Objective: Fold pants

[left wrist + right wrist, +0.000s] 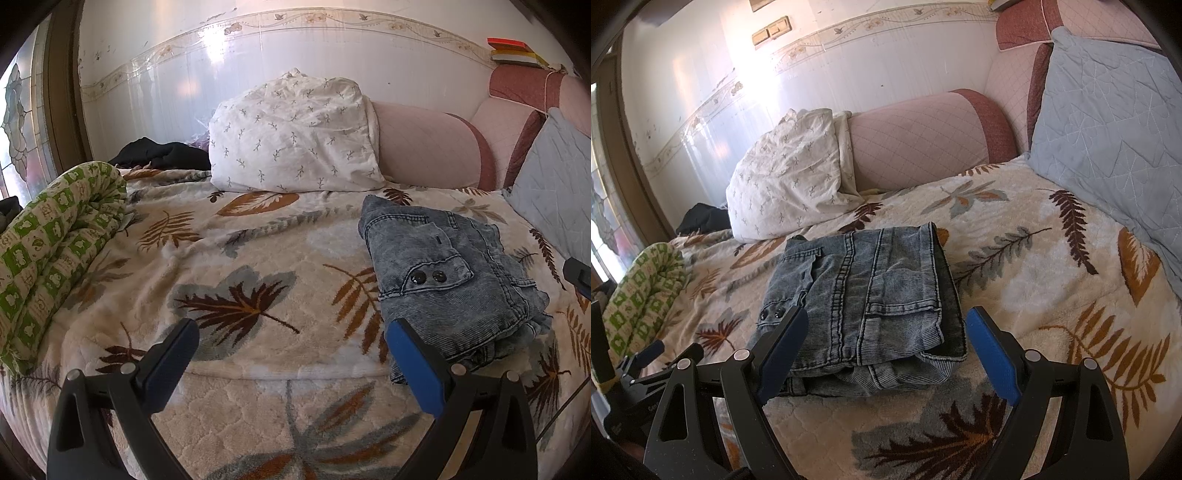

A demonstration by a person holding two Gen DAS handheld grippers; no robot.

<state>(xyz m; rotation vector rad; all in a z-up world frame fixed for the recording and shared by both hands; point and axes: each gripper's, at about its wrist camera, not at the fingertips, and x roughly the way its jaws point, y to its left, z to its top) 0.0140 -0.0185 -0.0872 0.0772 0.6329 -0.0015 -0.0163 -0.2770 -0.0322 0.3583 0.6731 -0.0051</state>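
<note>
Surface: leaf-print blanket (1034,266) on bed
Jeans (871,295): folded, lying flat
Left gripper (291,354): jaws apart, empty
Right gripper (886,339): jaws apart, empty

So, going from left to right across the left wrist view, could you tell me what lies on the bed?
Green quilt → white pillow → jeans → blue cushion.
</note>
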